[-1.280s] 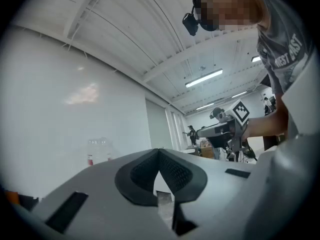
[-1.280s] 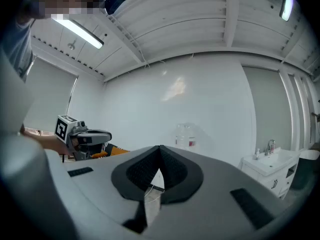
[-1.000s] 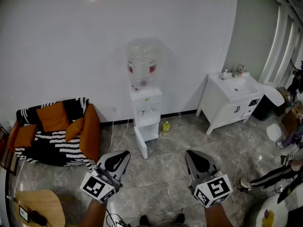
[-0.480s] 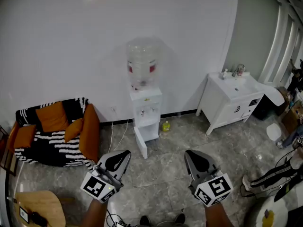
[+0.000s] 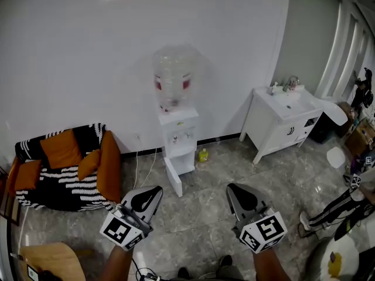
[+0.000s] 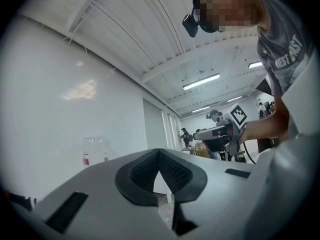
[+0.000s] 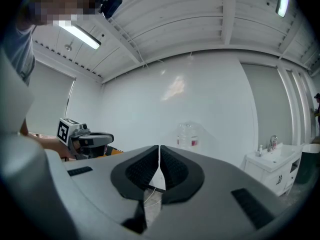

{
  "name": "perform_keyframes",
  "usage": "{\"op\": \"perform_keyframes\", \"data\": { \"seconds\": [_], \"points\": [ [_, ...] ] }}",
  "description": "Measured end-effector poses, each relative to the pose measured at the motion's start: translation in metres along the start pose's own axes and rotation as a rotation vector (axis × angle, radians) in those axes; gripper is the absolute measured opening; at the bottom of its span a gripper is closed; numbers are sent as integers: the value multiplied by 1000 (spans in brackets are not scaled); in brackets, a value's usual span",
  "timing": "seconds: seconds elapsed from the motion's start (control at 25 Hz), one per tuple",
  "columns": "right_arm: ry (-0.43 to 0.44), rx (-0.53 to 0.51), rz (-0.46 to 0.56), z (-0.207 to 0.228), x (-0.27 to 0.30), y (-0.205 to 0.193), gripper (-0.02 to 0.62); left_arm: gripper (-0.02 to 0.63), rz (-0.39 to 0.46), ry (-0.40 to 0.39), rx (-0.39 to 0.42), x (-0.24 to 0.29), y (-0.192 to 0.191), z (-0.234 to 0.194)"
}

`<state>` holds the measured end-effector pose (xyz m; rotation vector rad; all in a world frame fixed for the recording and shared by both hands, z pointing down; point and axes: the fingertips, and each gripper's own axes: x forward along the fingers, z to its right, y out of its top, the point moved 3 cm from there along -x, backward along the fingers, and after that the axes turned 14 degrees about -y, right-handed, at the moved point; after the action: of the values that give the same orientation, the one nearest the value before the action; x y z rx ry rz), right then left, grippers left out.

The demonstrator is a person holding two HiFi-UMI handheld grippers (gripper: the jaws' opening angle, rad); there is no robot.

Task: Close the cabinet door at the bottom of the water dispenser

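Grey marbled tile floor runs up to a plain white wall. Against that wall, approx. centre of the head view, stands the tall white water dispenser w/ a clear plastic bottle, red label, upside down on top. Its white cabinet door at the btm stands open, swung out from the cabinet's left edge towards me, w/ the compartment behind it showing.

A small yellow-green bottle sits on the floor just beside the dispenser, on its right. Further right is a white vanity cabinet w/ sink. Left of the dispenser, an orange armchair w/ black-and-white striped throw.

My left gripper and my right gripper are both low in the head view, side by side but apart, pointing level at the dispenser and well short of it, over bare floor. Each gripper view shows the dark ribbed pads pressed together, nothing between them, so both are closed and empty. Neither touches the door. In the right gripper view the dispenser shows just above the pads.
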<state>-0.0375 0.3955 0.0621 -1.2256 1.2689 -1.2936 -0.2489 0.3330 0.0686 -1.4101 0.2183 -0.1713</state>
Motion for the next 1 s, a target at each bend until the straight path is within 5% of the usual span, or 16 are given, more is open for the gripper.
{"op": "perform_keyframes", "data": {
  "seconds": [0.32, 1.0],
  "points": [
    [28, 4, 6, 28, 20, -6, 34, 14, -13, 12, 3, 30, -7, -7],
    [218, 64, 1, 133, 100, -21, 62, 14, -98, 188, 19, 130, -20, -28]
  ]
}}
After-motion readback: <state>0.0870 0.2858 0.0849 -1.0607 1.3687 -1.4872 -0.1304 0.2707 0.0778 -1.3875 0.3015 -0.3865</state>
